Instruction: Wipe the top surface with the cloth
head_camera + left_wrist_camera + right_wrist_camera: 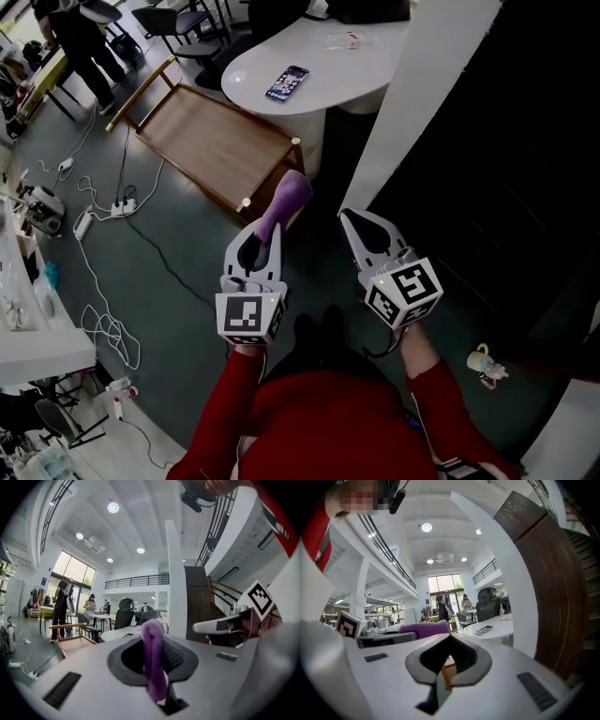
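Note:
A purple cloth sticks out forward from my left gripper, which is shut on it. The left gripper view has the cloth pinched upright between the jaws of that gripper. My right gripper is held level beside it, shut with nothing in it. Seen from the right gripper, the cloth lies to the left. Ahead stands a white rounded table with a phone on its top. Both grippers are in mid-air, well short of it.
A low wooden cart stands left of the table. Cables and a power strip lie on the grey floor at left. A white pillar and a dark staircase wall rise at right. A small toy lies on the floor.

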A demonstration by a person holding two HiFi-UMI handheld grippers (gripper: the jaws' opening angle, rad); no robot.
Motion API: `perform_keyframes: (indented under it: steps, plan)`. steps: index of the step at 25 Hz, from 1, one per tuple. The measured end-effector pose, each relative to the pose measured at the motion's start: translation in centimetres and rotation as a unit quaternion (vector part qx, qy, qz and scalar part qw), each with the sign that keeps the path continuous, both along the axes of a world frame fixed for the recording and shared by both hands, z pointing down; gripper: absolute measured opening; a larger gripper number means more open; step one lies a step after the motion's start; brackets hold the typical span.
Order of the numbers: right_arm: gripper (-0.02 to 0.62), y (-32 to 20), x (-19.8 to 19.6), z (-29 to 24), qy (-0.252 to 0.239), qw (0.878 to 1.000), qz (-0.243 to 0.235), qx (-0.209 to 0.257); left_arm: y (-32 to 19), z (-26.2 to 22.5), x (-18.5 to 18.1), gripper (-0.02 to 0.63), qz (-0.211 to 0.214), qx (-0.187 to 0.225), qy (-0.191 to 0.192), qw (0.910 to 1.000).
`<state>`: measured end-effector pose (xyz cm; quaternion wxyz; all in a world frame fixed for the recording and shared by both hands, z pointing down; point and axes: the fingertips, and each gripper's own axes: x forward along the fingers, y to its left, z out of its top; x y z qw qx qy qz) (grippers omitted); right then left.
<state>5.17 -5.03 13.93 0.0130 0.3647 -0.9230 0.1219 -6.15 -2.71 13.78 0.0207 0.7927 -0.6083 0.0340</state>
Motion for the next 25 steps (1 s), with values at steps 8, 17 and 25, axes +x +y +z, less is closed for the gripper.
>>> perform_keyframes:
  steps: [8,17,25]
  plan:
    - [0.012,0.7,0.4,-0.2,0.011,1.000,-0.001,0.005,0.4,-0.5,0.7,0.052,0.004,0.004,-0.006,1.0000]
    - [0.012,1.7,0.9,1.0,0.018,1.000,0.013,-0.012,0.6,-0.6,1.6,0.052,0.004,0.005,0.012,0.9999]
    - [0.012,1.2,0.5,0.4,0.009,1.000,0.017,0.002,1.0,-0.2,1.0,0.053,0.006,-0.002,0.006,1.0000]
